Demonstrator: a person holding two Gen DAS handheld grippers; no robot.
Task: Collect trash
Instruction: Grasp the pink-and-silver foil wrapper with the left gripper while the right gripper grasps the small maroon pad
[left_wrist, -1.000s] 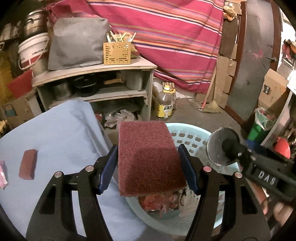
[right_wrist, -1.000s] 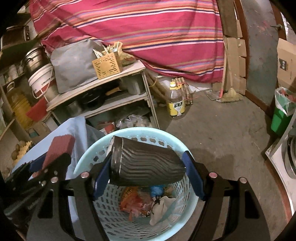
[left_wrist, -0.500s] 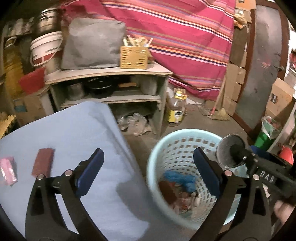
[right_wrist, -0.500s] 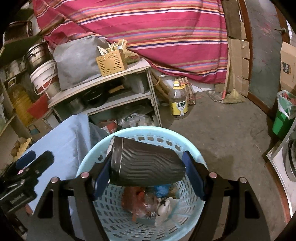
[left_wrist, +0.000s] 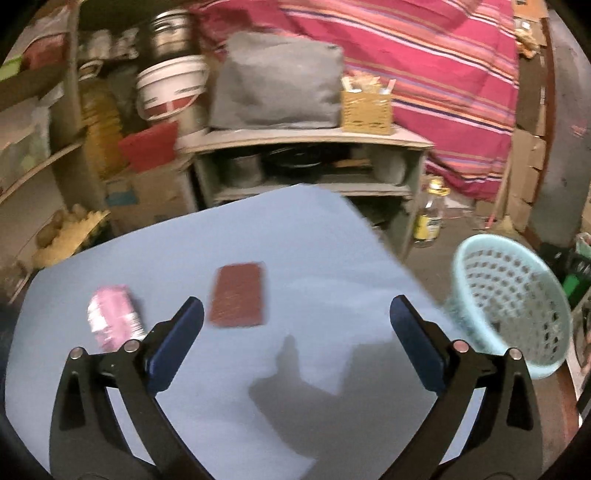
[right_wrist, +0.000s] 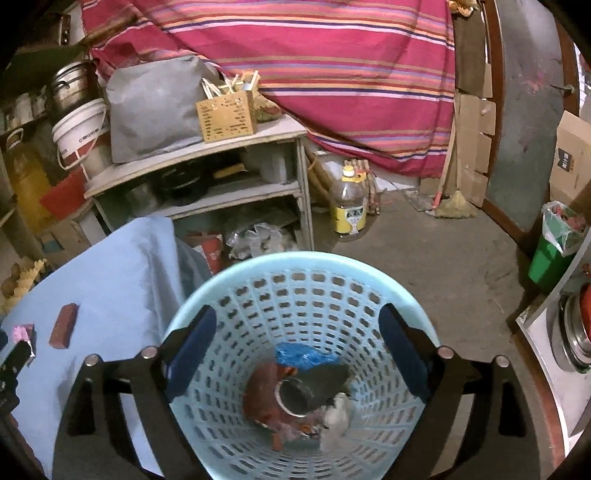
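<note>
My left gripper (left_wrist: 295, 325) is open and empty above the blue-covered table (left_wrist: 314, 258). A dark red scouring pad (left_wrist: 238, 294) lies flat just ahead of it, with a pink wrapper (left_wrist: 112, 321) to its left. My right gripper (right_wrist: 295, 343) is open and empty over the light blue basket (right_wrist: 295, 262). A dark ribbed cup (right_wrist: 310, 387) lies inside the basket on red, blue and white scraps. The basket (left_wrist: 517, 299) also shows at the right of the left wrist view. The pad (right_wrist: 64, 325) and wrapper (right_wrist: 24, 332) show at the left of the right wrist view.
A wooden shelf unit (right_wrist: 207, 155) with pots, a grey bag and a yellow box stands behind the table. An oil bottle (right_wrist: 349, 206) stands on the concrete floor. A green bin (right_wrist: 550, 251) and a metal counter are at the right. A striped cloth hangs behind.
My left gripper let go of a red scouring pad over the basket and swung left over the table. My right gripper opened and the ribbed cup dropped into the basket.
</note>
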